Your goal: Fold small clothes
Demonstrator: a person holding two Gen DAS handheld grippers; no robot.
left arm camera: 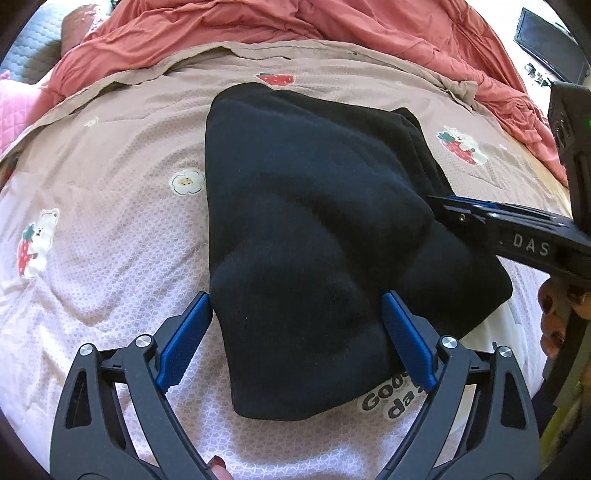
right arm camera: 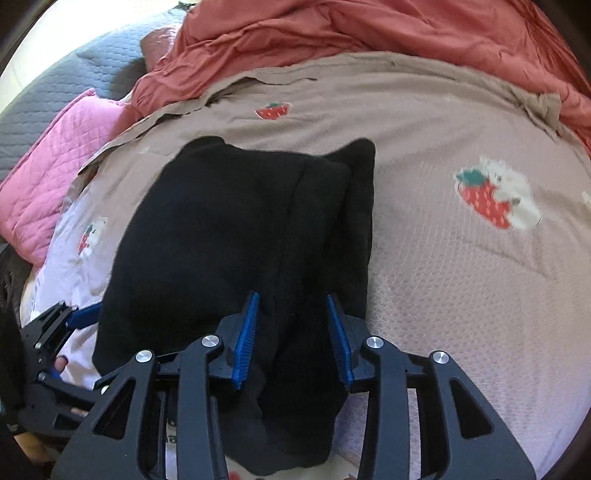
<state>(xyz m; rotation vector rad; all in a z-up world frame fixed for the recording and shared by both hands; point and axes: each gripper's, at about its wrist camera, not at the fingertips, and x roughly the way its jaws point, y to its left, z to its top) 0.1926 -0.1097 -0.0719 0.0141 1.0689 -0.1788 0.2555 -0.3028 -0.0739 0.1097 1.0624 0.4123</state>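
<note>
Black garment (left arm camera: pixel 314 229) lies folded into a thick wedge in the middle of a pink quilt (left arm camera: pixel 110 258) with strawberry and bear prints; near end narrow, far end wider, stacked layer edges showing along its right side in the right wrist view; left gripper (left arm camera: pixel 297 339) spread wide, blue pads straddling the near end of the cloth, not visibly pinching; right gripper (right arm camera: pixel 291 332) about a third apart, pads either side of a ridge of the black fabric at the right-hand layers, a gap visible at each pad, so nothing looks clamped; in the left wrist view the right gripper's tip rests at the garment's right edge

Step in hand reads as letting go after a fold, or resetting for the next one; to do it well: lift both claws straight off so the pads don't drag the top layer; if another fold is due, catch all stacked layers at the near corners, not just the top sheet, and carry both hands level so the bundle stays square; press flat afterwards, since the centre is humped

Materials: garment is soft, matte, fleece-like knit, thick and limp, likely to spring back; quilt waffle-textured, cushiony, gives under pressure; rumpled coral blanket (left arm camera: pixel 332 29) behind, smooth and thin; pink quilted pillow (right arm camera: pixel 55 173) and grey quilted cover (right arm camera: pixel 74 81) at left; gripper pads ribbed blue, arms black rigid plastic
</note>
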